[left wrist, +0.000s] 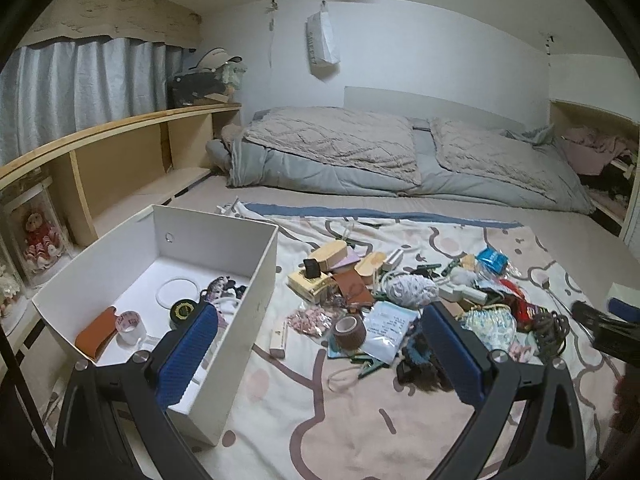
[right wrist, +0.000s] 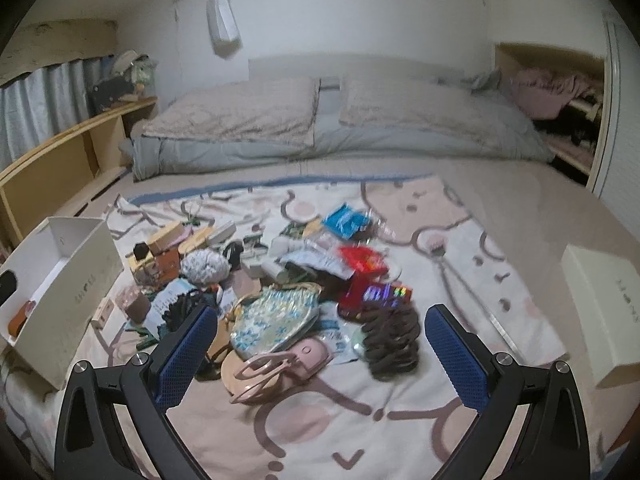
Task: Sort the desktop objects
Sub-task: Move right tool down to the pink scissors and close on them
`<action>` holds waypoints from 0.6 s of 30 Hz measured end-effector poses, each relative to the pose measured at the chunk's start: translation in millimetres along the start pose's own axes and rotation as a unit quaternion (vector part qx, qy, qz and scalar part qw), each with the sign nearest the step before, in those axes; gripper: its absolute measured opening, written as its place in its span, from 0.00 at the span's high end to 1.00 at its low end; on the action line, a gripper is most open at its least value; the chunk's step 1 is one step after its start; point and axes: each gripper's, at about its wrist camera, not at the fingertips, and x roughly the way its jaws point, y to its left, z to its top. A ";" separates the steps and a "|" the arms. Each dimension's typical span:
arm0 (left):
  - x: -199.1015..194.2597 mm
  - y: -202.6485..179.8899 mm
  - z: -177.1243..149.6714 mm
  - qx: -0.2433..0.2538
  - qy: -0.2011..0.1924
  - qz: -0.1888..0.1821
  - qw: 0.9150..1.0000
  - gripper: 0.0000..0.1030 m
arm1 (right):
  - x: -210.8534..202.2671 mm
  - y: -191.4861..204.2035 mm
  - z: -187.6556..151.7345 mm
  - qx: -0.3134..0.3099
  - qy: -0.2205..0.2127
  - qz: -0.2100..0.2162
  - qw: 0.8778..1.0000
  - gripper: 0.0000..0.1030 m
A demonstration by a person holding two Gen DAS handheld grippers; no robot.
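The right wrist view is smeared throughout, so the print on the red packets [right wrist: 362, 264] in the middle of the frame cannot be read. At the right edge the second white box [right wrist: 608, 312] is cut off. In the left wrist view, the left gripper's blue pad [left wrist: 188, 354] hides part of the white box [left wrist: 256, 280] interior, and the right gripper [left wrist: 612, 328] is cropped at the right edge, its jaws unreadable.

Left tongs [left wrist: 320, 344] agape, empty, between white box [left wrist: 256, 280] and clutter pile [left wrist: 400, 292].
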 end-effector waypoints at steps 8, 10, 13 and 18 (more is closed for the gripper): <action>7.1 -15.1 -21.9 0.030 0.009 -0.024 0.999 0.00 | 46.9 13.4 -13.5 0.006 0.069 -0.009 0.998 0.00; 9.8 -19.5 -27.4 0.039 0.011 -0.027 0.999 0.00 | 53.5 14.5 -14.8 0.006 0.078 -0.009 0.997 0.00; 15.2 -26.4 -35.5 0.048 0.021 -0.036 0.998 0.00 | 62.9 16.4 -16.8 -0.004 0.091 -0.020 0.996 0.00; 18.2 -36.8 -46.0 0.067 0.029 -0.044 0.996 0.00 | 68.5 8.3 -26.9 -0.016 0.109 -0.040 0.993 0.00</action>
